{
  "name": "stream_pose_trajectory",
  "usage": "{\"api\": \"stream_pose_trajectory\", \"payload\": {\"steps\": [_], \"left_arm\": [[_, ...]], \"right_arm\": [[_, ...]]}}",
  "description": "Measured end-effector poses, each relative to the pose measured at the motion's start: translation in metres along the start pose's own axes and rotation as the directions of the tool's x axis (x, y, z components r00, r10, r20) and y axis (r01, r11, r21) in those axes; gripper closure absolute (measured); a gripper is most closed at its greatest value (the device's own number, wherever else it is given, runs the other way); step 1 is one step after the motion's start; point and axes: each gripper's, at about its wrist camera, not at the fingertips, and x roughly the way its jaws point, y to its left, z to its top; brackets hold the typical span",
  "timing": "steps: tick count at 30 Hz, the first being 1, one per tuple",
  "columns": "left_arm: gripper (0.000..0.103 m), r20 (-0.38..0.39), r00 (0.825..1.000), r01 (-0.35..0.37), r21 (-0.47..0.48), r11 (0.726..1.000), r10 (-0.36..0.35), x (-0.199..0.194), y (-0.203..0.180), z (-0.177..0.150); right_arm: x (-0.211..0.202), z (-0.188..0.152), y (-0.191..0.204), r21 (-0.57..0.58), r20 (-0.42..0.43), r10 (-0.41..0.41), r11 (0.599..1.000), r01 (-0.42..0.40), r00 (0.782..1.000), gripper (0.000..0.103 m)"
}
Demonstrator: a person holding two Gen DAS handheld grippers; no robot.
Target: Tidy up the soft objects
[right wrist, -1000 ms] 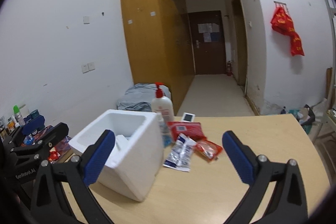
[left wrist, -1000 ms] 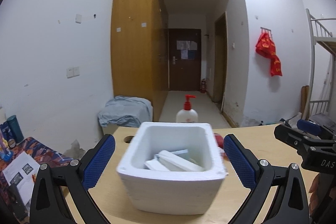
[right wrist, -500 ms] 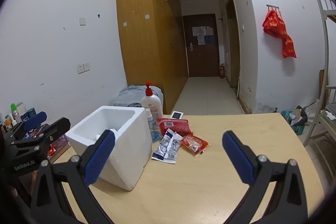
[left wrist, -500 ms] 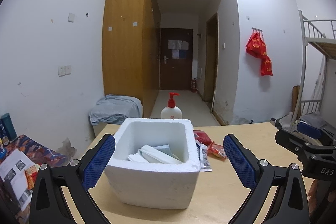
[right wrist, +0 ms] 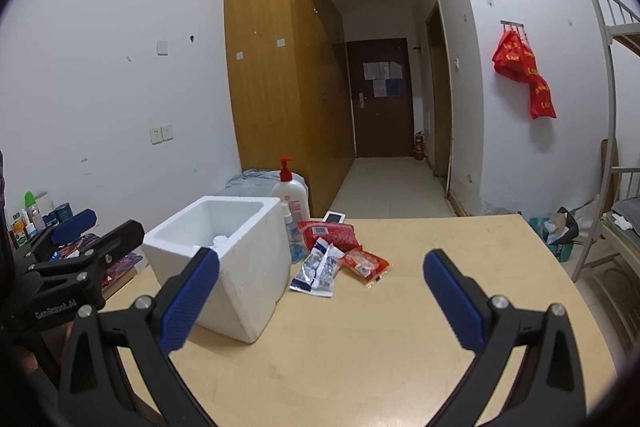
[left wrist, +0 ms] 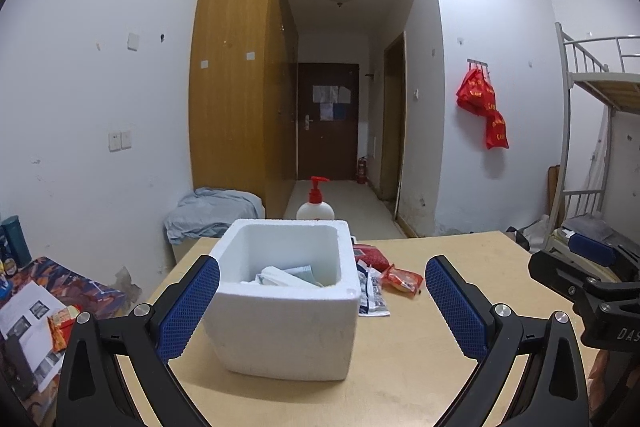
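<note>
Both grippers (fingers spread, empty) have backed off the foam box (left wrist: 285,303), holding seemingly white packets (left wrist: 280,277).

Over the last second both claws have drawn back from the white foam box (left wrist: 285,297). In the left wrist view the left claw (left wrist: 322,307) now sits farther from the box, which looks smaller and sharp rather than blurred, so the packets (left wrist: 401,279) to its right and more of the surface (left wrist: 460,263) have come into sight. The right claw (right wrist: 320,301) has likewise pulled back and levelled, showing more bare surface ahead of it.
</note>
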Motion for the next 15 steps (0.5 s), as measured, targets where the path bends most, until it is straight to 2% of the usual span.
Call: {"api": "stream_pose_trajectory", "payload": {"steps": [15], "left_arm": [[0.000,0.012,1.000,0.000,0.002,1.000,0.000,-0.035,-0.005,-0.050]], "right_arm": [[-0.036,-0.053,0.008,0.004,0.001,0.018,1.000,-0.018,1.000,0.000]]}}
